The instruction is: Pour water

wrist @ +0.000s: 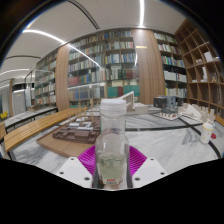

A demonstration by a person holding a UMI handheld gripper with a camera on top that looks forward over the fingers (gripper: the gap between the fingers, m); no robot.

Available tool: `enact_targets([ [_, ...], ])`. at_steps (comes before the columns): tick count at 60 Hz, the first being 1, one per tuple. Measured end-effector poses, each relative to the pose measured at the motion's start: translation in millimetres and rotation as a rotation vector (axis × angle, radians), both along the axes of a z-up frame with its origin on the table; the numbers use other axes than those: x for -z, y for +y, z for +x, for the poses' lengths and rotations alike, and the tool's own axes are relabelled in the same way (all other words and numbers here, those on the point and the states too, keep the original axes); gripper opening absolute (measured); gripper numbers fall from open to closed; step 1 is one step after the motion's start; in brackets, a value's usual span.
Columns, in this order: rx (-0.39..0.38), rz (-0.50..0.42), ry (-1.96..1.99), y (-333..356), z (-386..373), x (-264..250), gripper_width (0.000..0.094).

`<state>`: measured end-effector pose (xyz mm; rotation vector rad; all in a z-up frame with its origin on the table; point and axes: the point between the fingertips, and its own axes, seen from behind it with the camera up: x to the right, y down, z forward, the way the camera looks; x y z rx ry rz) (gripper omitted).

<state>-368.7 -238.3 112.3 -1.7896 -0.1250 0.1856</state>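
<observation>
A clear plastic bottle (112, 140) with water in it stands upright between my two fingers, its cap end up, rising well above the fingertips. My gripper (112, 160) is shut on the bottle: the magenta pads (88, 158) press against both of its sides. The bottle is held above a long pale table (170, 135). Its base is hidden low between the fingers. No cup or other vessel shows near the bottle.
Beyond the bottle the table carries architectural models (75, 128) at the left and small objects (168, 108) at the right. Tall bookshelves (110, 65) line the far wall. Wooden shelving (205, 65) stands at the right.
</observation>
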Motion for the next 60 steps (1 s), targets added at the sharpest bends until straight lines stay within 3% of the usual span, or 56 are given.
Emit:
enact_targets([
  [10,-0.061,0.076,0.212,-4,10,-90,0.0391],
  [19,-0.152,0.162,0.48,6,65,-184,0.0388],
  [33,-0.313,0.054,1.21,37,187,-263,0.0386],
  [40,-0.375,-0.001,1.588,69,270,-255,0.0386],
  [48,-0.266,-0.058,1.853,105,356,-199,0.0388],
  [60,-0.13,-0.127,2.182,128,425,-119,0.039],
])
